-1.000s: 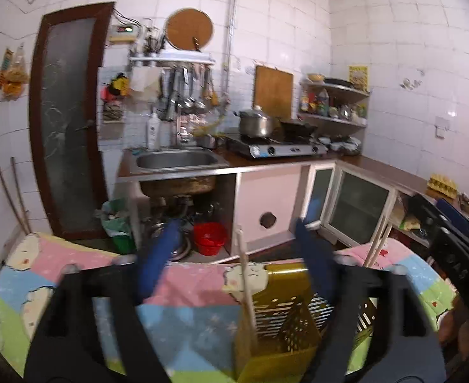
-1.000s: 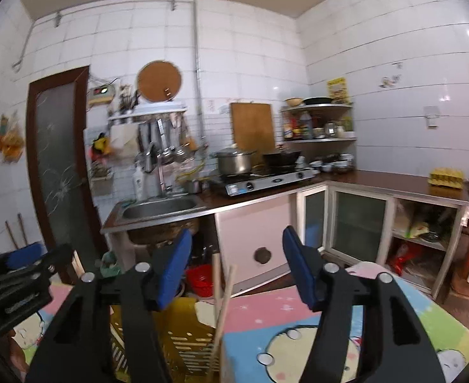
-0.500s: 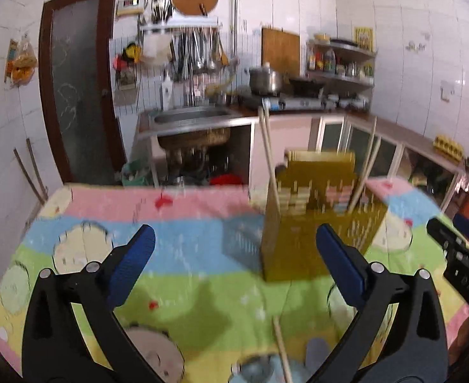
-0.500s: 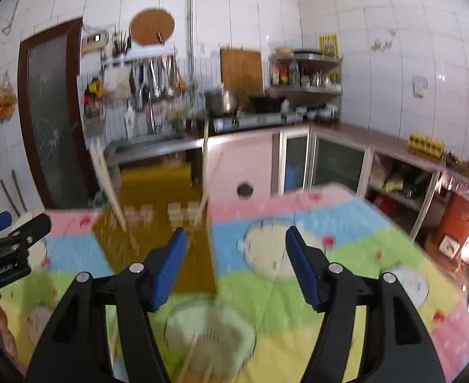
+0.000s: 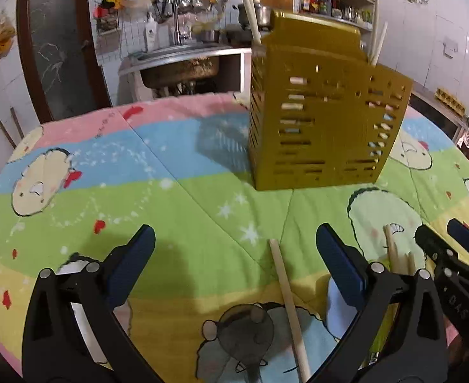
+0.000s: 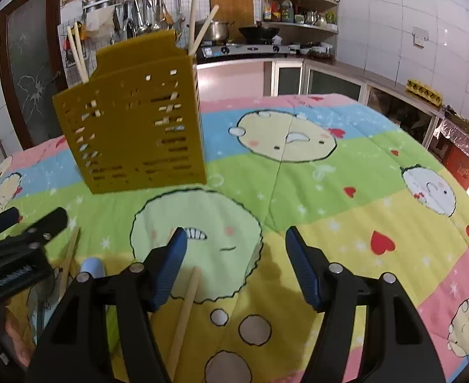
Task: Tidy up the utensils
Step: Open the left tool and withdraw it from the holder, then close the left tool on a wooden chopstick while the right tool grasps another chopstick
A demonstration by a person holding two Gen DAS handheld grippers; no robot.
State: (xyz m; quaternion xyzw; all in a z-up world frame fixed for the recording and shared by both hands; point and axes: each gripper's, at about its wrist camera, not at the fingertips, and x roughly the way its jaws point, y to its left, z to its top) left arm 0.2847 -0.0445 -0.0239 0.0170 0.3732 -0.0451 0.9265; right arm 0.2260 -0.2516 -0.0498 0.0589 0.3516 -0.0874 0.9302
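several chopsticks already stand in our yellow slotted holder (image 5: 323,121). we hold the left gripper (image 5: 234,261), just opened wide, empty over a loose chopstick (image 5: 287,300) on the quilt (image 6: 346,166); the right gripper (image 6: 234,255) hangs spread over another chopstick (image 6: 185,312).

Both wrist fisheyes ride low and close over the pastel cartoon-print quilt (image 5: 183,172), angled downward toward the tiled kitchen wall, sharing the slotted mustard-yellow plastic utensil holder (image 5: 323,118) (image 6: 135,121), seen right of centre from the left, left from the right.
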